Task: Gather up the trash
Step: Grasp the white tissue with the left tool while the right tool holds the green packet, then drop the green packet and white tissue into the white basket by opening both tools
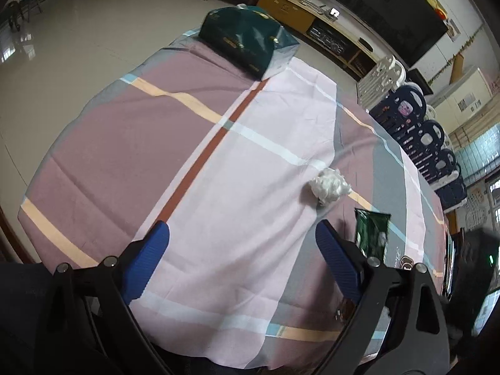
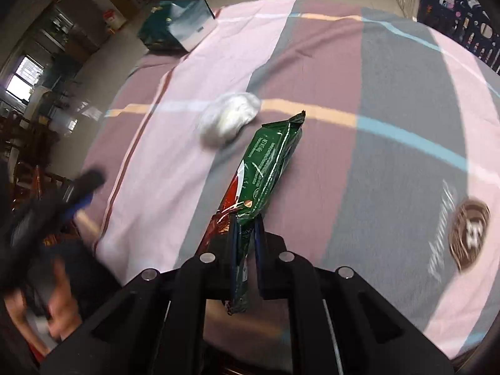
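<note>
Right claw (image 2: 246,229): we see its blue pads pinched tight on the lower end of the green snack wrapper (image 2: 268,162), which sticks out ahead of the tips and slants up over the cloth.
Grip risk: we hold only a thin fold near one end, so we judge a quick swing could let the slick film slide out of the pads and drop.
Left claw (image 1: 242,262): its jaws stand wide apart with nothing between them, hovering over the pink panel of the tablecloth (image 1: 237,168).
Crumpled white wad (image 1: 329,186): it lies on the cloth just beyond the wrapper's far tip, apart from both claws and not yet picked up.
Wad risk: it looks light and loose, so we think a dangling wrapper passing over it could nudge it along the cloth, or a shallow pinch could leave part of it behind.
Teal bag (image 1: 247,40): it lies at the far edge of the counter, well apart from the wrapper; we take it for the likely drop point, though its mouth is not clearly visible.
Drop risk: if the opening is slack or turned away, we may let the wrapper go against its side and not inside it.
</note>
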{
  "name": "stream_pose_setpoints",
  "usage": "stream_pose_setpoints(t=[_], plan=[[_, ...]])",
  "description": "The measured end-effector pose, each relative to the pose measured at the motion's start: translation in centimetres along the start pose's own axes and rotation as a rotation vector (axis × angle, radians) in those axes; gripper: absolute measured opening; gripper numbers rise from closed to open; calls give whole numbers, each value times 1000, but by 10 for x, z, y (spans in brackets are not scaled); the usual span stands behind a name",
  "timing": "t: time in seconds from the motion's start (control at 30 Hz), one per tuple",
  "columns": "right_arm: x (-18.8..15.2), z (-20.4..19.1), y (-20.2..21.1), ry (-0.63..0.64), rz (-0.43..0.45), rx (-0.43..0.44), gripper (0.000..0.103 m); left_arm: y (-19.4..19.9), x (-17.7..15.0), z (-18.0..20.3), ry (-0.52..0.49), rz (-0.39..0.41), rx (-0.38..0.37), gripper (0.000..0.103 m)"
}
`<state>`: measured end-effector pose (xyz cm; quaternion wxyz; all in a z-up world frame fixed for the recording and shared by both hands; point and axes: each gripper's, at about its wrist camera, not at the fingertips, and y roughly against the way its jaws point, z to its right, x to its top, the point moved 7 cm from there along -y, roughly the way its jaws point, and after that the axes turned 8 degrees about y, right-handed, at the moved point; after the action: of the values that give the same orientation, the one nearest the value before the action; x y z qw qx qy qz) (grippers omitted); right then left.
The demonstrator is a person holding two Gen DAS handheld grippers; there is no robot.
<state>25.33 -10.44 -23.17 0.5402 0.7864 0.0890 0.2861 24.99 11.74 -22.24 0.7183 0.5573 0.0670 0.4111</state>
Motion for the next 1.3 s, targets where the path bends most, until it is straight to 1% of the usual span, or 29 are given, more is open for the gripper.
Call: stream_pose_setpoints(t=[0.1, 0.23, 0.27, 0.3, 0.33, 0.37, 0.4, 0.43, 0.47, 0.5, 0.6, 0.67, 0.77, 0.83, 0.9, 0.93, 1.03, 1.1, 1.13, 1.17, 1.2, 1.23, 1.27, 1.3], plan=[[-43, 11, 47, -86, 89, 42, 11, -14, 1, 40, -125, -7, 29, 94], [-98, 36, 93, -243, 199, 101, 11, -60, -3, 89, -352, 21, 173, 93], [-111, 43, 101, -284, 219, 106, 11, -70, -4, 95, -388, 21, 197, 88], [-127, 49, 106, -319, 234, 98, 11, -78, -6, 100, -406, 11, 202, 76], [-146, 57, 112, -359, 249, 78, 11, -88, -9, 103, -415, -16, 191, 67], [-161, 63, 117, -396, 259, 68, 11, -95, -12, 104, -412, -46, 174, 48], [-177, 70, 122, -436, 271, 66, 11, -100, -13, 105, -402, -68, 160, 39], [-191, 76, 127, -482, 285, 70, 11, -99, -11, 107, -409, -44, 154, 33], [-204, 81, 132, -515, 297, 67, 11, -98, -11, 108, -419, -47, 145, 24], [-216, 86, 138, -544, 312, 59, 11, -95, -10, 109, -418, -44, 129, 21], [-237, 93, 148, -595, 329, 26, 11, -68, -13, 113, -436, 0, 63, 19], [-245, 96, 154, -606, 332, -15, 11, -38, -22, 117, -461, 18, -15, 19], [-261, 96, 166, -604, 330, -80, 11, 14, -45, 127, -481, 9, -147, 19], [-267, 89, 173, -594, 330, -103, 11, 48, -69, 138, -533, 3, -207, 19], [-278, 83, 179, -565, 314, -155, 11, 78, -106, 150, -615, -16, -261, 19], [-283, 80, 180, -555, 301, -172, 11, 90, -129, 157, -659, -38, -289, 19], [-303, 74, 181, -545, 255, -206, 12, 114, -210, 172, -806, -115, -335, 20], [-314, 72, 180, -538, 224, -249, 18, 122, -263, 179, -920, -167, -361, 20], [-320, 72, 182, -541, 212, -274, 31, 124, -284, 181, -964, -196, -375, 20], [-324, 73, 186, -551, 208, -290, 48, 127, -304, 183, -1005, -229, -384, 23], [-328, 74, 192, -565, 220, -305, 55, 127, -324, 185, -1046, -270, -382, 28], [-330, 76, 198, -579, 241, -320, 62, 127, -337, 185, -1068, -291, -373, 30], [-331, 77, 207, -593, 267, -335, 63, 130, -348, 186, -1089, -296, -370, 35], [-333, 78, 219, -603, 295, -351, 63, 133, -353, 185, -1099, -286, -368, 48]])
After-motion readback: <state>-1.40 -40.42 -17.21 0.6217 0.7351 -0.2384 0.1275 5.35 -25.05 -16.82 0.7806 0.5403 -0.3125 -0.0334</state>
